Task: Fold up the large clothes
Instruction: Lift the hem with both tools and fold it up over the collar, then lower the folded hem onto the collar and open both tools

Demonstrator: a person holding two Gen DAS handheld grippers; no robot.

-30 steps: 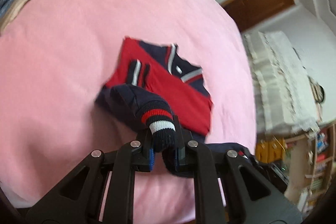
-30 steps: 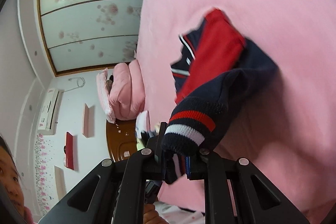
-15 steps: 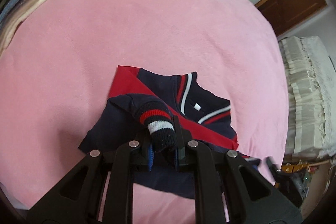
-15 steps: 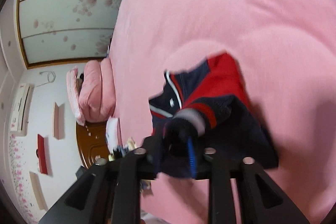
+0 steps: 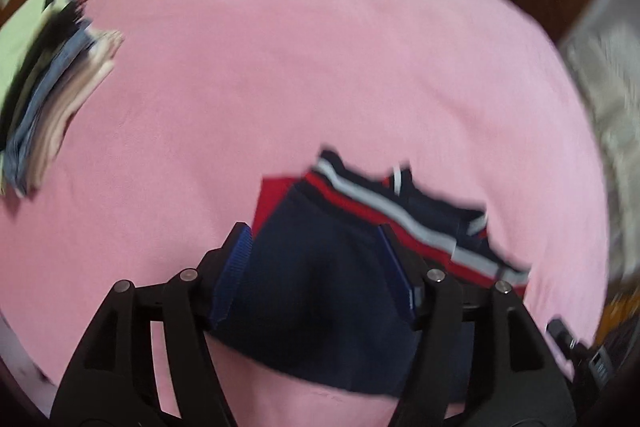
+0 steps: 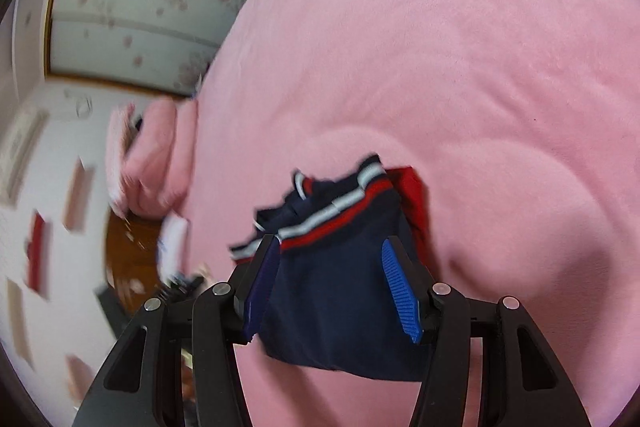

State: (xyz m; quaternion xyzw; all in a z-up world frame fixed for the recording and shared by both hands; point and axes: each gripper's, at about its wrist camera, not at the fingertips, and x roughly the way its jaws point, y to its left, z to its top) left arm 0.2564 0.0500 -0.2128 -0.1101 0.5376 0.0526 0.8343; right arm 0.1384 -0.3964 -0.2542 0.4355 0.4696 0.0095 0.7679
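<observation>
Left wrist view: left gripper (image 5: 316, 259) spread wide, nothing clamped, directly above folded knit sweater (image 5: 340, 275) on pink fleece bed (image 5: 280, 67), toward its near edge. Long axis along striped ribbed hem (image 5: 400, 211), across the fingers. Right gripper (image 6: 332, 279) likewise agape over same navy panel, equally near. Stacked folded clothes (image 5: 52, 87) at left edge.

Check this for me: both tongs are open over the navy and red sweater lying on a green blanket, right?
Not quite. The blanket is pink, not green, as both wrist views show. The rest holds: the left tongs and right tongs are both open over the navy and red sweater lying on it.
</observation>
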